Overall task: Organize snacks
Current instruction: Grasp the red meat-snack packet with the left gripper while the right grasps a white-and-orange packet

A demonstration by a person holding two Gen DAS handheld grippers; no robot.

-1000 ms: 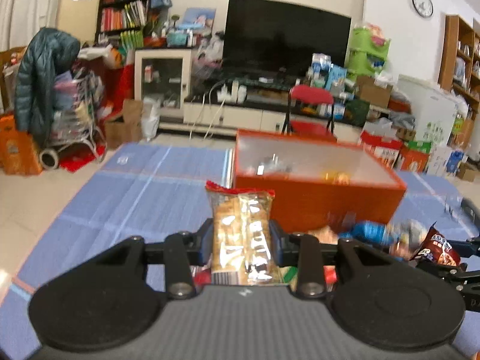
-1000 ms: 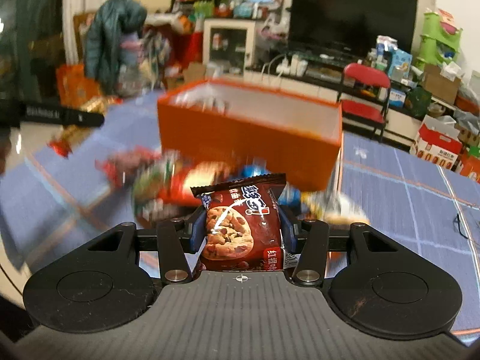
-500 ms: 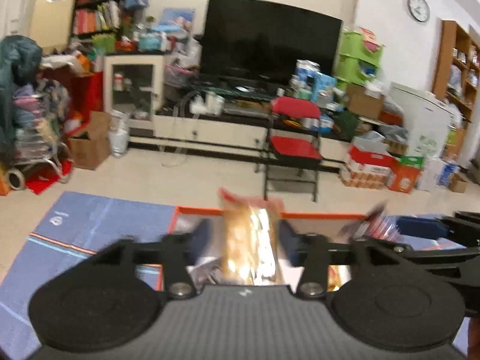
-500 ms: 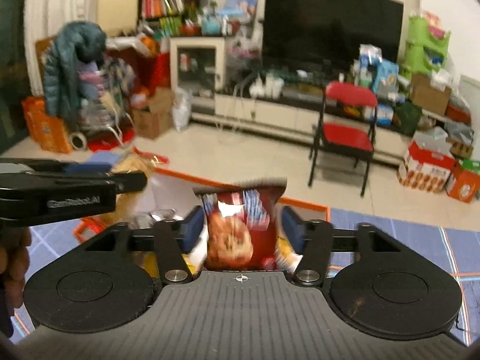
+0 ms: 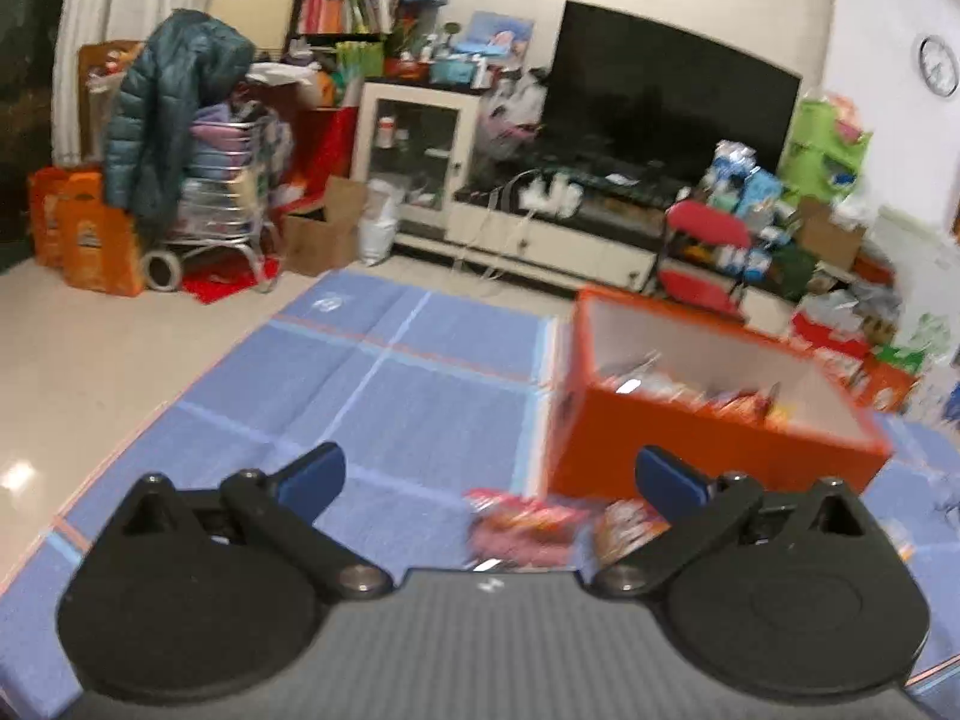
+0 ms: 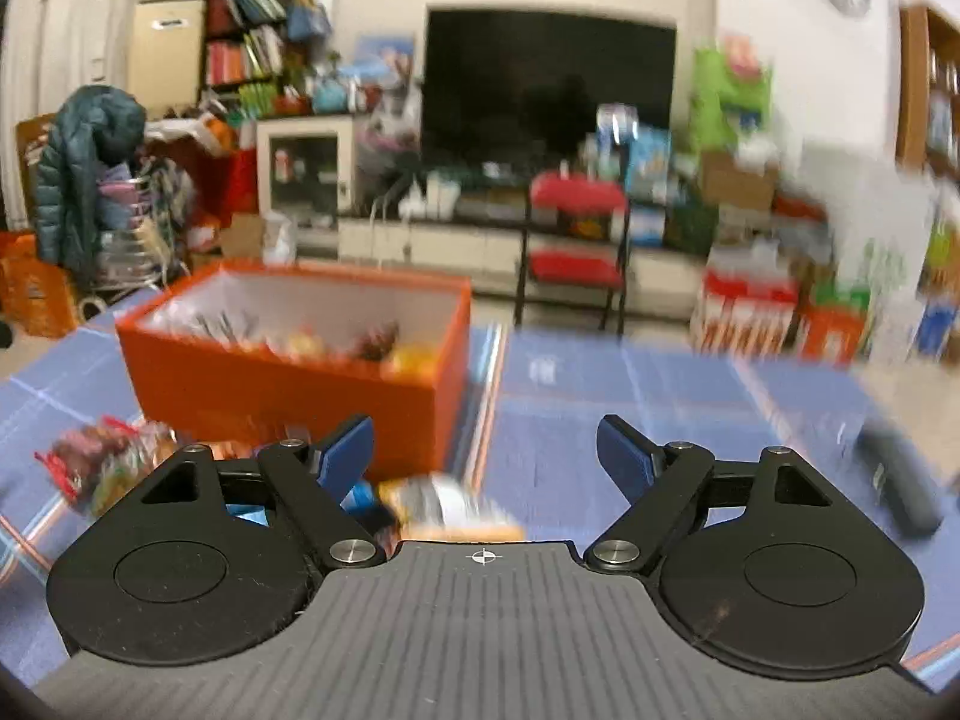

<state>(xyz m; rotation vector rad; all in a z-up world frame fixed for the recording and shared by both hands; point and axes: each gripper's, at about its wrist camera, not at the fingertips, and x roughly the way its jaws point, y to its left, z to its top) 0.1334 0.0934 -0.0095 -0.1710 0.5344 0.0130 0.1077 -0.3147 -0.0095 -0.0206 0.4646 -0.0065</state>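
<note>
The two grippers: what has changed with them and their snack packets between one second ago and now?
Both let go. The left gripper held a golden packet and the right gripper a cookie packet; both carried them over the orange box, and now both are empty, jaws opening, drawn back from the box. Unchanged: the box on the blue mat, with loose snacks in front of it.

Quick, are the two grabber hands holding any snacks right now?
Left gripper: jaws opening wide, holding nothing.
Right gripper: jaws opening, holding nothing.
</note>
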